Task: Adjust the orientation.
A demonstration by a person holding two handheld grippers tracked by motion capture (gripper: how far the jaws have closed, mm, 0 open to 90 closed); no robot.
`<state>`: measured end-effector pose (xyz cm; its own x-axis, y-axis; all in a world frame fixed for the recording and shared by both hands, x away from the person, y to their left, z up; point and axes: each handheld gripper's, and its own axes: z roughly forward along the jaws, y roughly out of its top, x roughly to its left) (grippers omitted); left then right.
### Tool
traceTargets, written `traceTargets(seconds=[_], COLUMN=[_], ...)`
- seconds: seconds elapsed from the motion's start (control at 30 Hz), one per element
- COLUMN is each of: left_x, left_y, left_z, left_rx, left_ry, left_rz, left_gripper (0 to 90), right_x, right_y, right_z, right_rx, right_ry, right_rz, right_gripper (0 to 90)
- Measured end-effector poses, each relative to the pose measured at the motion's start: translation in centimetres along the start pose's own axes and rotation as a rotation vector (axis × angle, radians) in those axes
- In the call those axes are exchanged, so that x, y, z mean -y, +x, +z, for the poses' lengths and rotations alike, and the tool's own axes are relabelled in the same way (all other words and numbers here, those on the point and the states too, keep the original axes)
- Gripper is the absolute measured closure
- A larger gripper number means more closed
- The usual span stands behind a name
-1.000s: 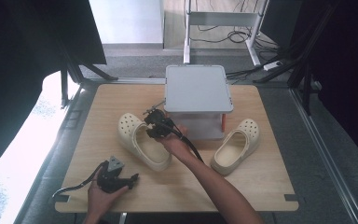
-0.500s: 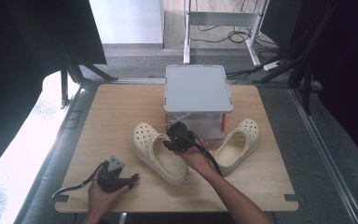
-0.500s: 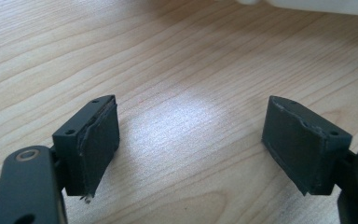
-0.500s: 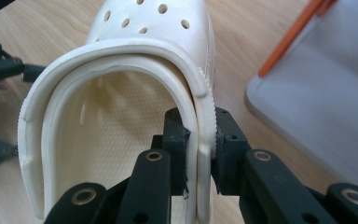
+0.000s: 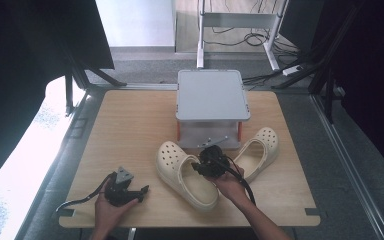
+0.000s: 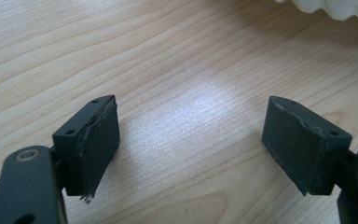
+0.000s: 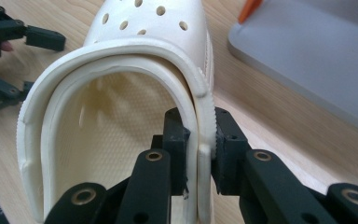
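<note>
The right gripper is clamped on the side wall of a cream foam clog — in the right gripper view one pad sits inside the shoe and the other outside, with the rim and the folded-forward heel strap pinched between them. The clog lies on the wooden table, just in front of the grey two-tier stand, with its perforated toe pointing away from the person; its mate lies near it, on the other side of the right gripper, toe toward the stand's corner. The left gripper rests on the table near the front edge, well apart from the shoes, its jaws wide apart with nothing but bare wood between them. A clog like this should be light and springy; the wall will probably flex under the pads and the smooth foam could slip — so a hold on the thick rim beside the strap, where the material is doubled, looks the soundest, and the shoe is likely to swing toe-down if lifted from there.
</note>
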<state>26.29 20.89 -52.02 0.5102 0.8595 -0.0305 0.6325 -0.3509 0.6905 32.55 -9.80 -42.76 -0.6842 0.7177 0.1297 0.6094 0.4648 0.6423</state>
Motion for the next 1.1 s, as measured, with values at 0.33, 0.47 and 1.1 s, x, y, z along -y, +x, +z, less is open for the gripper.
traceTargets(seconds=[0.33,0.47,1.1], left_x=[0.0,0.0,-0.2], left_y=[0.1,0.1,0.2], left_z=[0.1,0.1,0.2], left_rx=[0.0,0.001,0.006], left_ry=[-0.003,-0.004,-0.003], left_rz=[0.0,0.0,0.003], left_gripper=[19.3,19.3,19.3], right_x=[2.5,3.2,5.4], right_y=[-1.9,-1.9,-1.3], right_z=[-0.1,0.1,-0.9], right_rx=[0.051,0.056,0.077], right_ry=[0.02,0.032,0.005], right_rz=[0.059,0.066,0.108], right_gripper=[78.4,78.3,77.9])
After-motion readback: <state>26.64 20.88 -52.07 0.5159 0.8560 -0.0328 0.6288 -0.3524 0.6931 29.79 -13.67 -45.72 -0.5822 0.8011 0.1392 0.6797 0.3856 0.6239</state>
